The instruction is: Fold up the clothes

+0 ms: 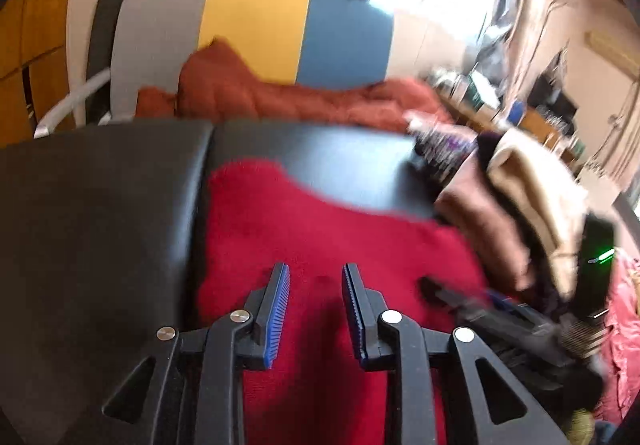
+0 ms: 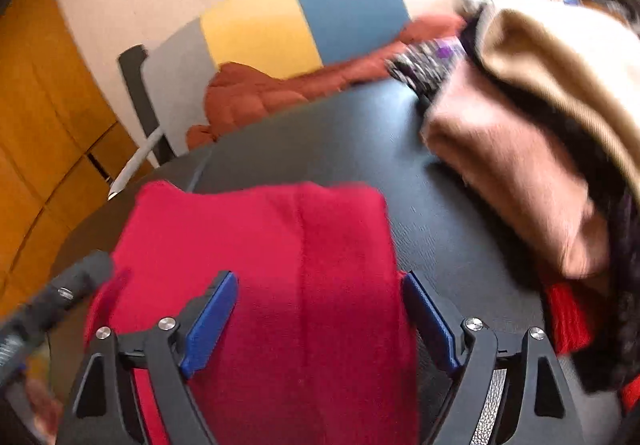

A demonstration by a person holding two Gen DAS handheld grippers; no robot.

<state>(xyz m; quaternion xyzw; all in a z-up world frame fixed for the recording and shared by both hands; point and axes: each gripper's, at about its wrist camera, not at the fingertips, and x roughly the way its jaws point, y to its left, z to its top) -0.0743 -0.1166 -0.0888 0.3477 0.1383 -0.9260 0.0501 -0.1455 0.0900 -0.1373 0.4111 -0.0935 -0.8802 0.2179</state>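
A red knit garment (image 1: 320,241) lies flat on the black table (image 1: 100,213); it also shows in the right wrist view (image 2: 260,245), folded with a crease down its middle. My left gripper (image 1: 316,273) is open, hovering over the garment's near part, nothing between its blue pads. My right gripper (image 2: 320,281) is open wide, its fingers straddling the garment's near end. The right gripper also shows at the garment's right edge in the left wrist view (image 1: 460,297). The left gripper's finger (image 2: 72,285) shows at the left of the right wrist view.
A pile of clothes, pink (image 2: 520,181) and beige (image 2: 560,57), sits on the table's right side (image 1: 520,197). Behind the table stands a chair (image 1: 256,29) with a grey, yellow and blue back and a rust-coloured jacket (image 1: 280,93) on it.
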